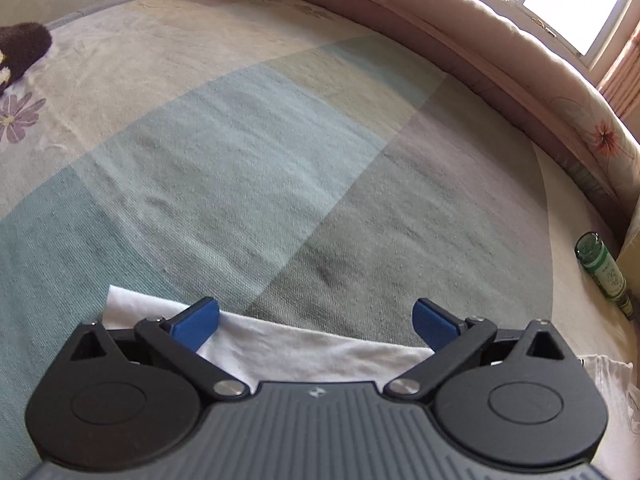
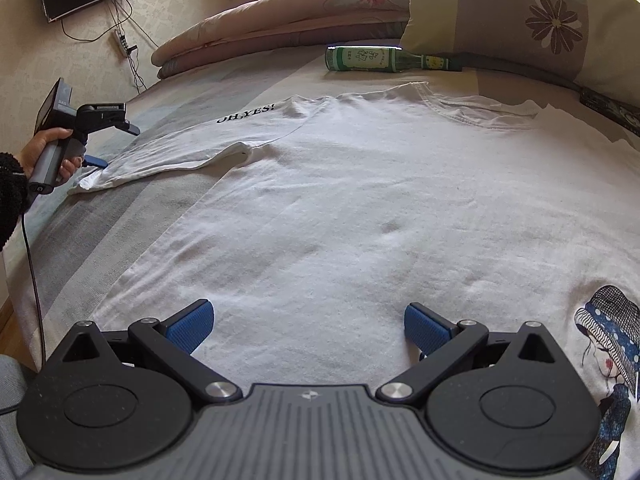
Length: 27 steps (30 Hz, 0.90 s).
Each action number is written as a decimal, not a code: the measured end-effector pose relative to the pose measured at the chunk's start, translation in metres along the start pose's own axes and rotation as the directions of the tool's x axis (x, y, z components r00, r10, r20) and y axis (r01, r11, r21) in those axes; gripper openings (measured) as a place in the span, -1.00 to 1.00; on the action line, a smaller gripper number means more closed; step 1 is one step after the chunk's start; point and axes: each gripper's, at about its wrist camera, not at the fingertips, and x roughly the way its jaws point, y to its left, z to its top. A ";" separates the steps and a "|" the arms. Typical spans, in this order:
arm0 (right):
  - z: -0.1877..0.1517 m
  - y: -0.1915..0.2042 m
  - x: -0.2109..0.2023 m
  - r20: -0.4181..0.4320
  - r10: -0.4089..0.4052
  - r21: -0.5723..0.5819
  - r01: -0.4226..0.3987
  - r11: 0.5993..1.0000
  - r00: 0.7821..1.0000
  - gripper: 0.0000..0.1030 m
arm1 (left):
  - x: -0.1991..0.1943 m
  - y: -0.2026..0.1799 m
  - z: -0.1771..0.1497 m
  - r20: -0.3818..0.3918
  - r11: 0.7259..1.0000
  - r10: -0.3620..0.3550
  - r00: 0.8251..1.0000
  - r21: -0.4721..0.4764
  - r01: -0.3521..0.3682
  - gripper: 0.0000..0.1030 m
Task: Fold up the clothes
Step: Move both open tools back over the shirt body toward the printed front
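**Sleeve first, and a bottle too near the collar**

A white T-shirt [image 2: 360, 200] lies spread on the bed [image 1: 240, 152], collar towards the pillows. The left hand-held gripper [image 1: 316, 322] hangs over the sleeve end [image 1: 288, 344] with its jaws spread wide, gripping nothing; the right wrist view shows it at the sleeve's cuff, in a person's hand [image 2: 48, 152]. The right hand-held gripper [image 2: 308, 328] is likewise wide apart and empty, above the lower body of the shirt.

Risks, as I judge them:
- The sleeve is already creased and partly doubled over near the armpit. A pinch there may catch two layers, and the fold would come out crooked.
- The cloth is thin and lies flat on the bedspread, so the fingers could nip the bedspread along with it, or slide off the hem.
- A green bottle [image 2: 384, 59] lies on its side just beyond the collar. Dragging the shirt that way could roll it.
- The left gripper's cable [image 2: 34, 280] trails down near the bed edge and may snag.

Writing: "OH,YES!" is printed in black on the sleeve [image 2: 246, 114]. The bottle's label carries characters too small to read. A hatted figure [image 2: 608, 344] is printed near the hem.
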 end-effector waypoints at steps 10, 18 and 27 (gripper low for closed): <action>0.001 -0.002 -0.003 -0.007 0.011 0.030 -0.011 0.999 1.000 1.00 | -0.035 0.009 -0.050 -0.048 0.998 -0.037 0.998 0.051 0.040 0.98; 0.001 -0.001 -0.003 -0.009 0.006 0.029 -0.006 1.000 1.000 1.00 | -0.057 -0.002 -0.056 -0.048 0.996 -0.063 0.997 0.057 0.066 0.98; 0.001 0.000 -0.005 -0.011 0.008 0.020 -0.007 1.000 1.000 1.00 | -0.050 -0.117 -0.075 -0.116 0.941 -0.199 0.973 0.256 0.223 0.98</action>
